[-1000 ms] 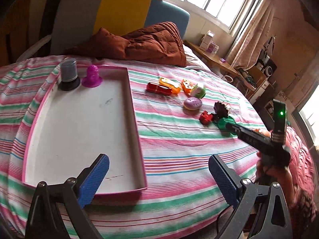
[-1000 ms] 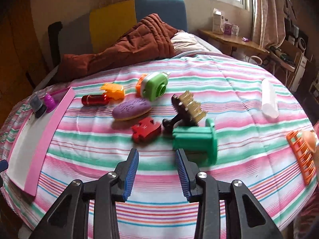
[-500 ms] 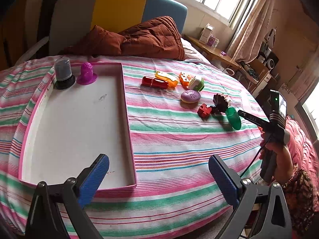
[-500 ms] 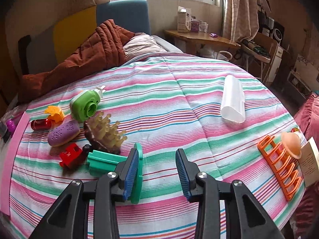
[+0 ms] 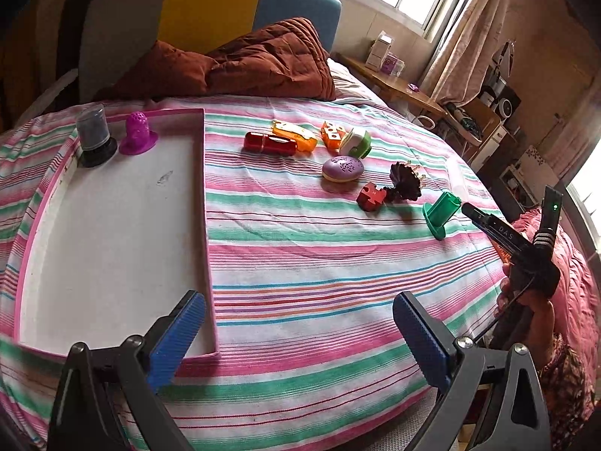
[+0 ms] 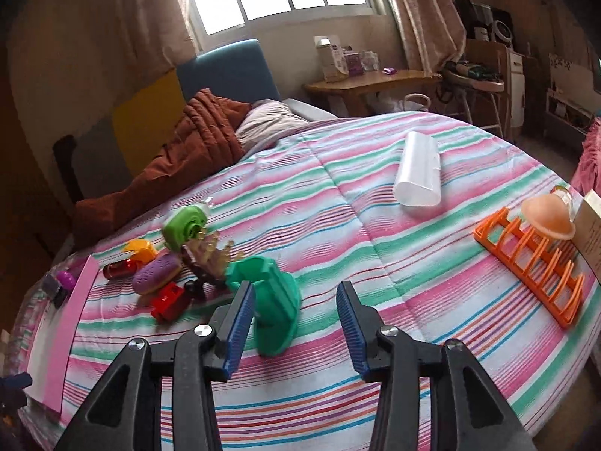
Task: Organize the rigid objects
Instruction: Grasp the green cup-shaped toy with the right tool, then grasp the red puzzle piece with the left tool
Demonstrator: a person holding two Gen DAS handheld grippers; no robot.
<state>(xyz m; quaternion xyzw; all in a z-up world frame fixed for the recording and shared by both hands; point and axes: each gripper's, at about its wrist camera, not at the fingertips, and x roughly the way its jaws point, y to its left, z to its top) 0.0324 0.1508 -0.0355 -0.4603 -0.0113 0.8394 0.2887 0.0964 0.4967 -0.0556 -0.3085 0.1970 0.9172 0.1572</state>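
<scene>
Claws both released: we hold the right claw spread beside the green flanged piece lying on the striped bed, apparently to grip it for the pink tray, over whose near corner the left claw hovers empty.

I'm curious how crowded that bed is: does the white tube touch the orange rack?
Apart. The right wrist view shows a plain band of striped bedspread between the white tube and the orange rack.
</scene>
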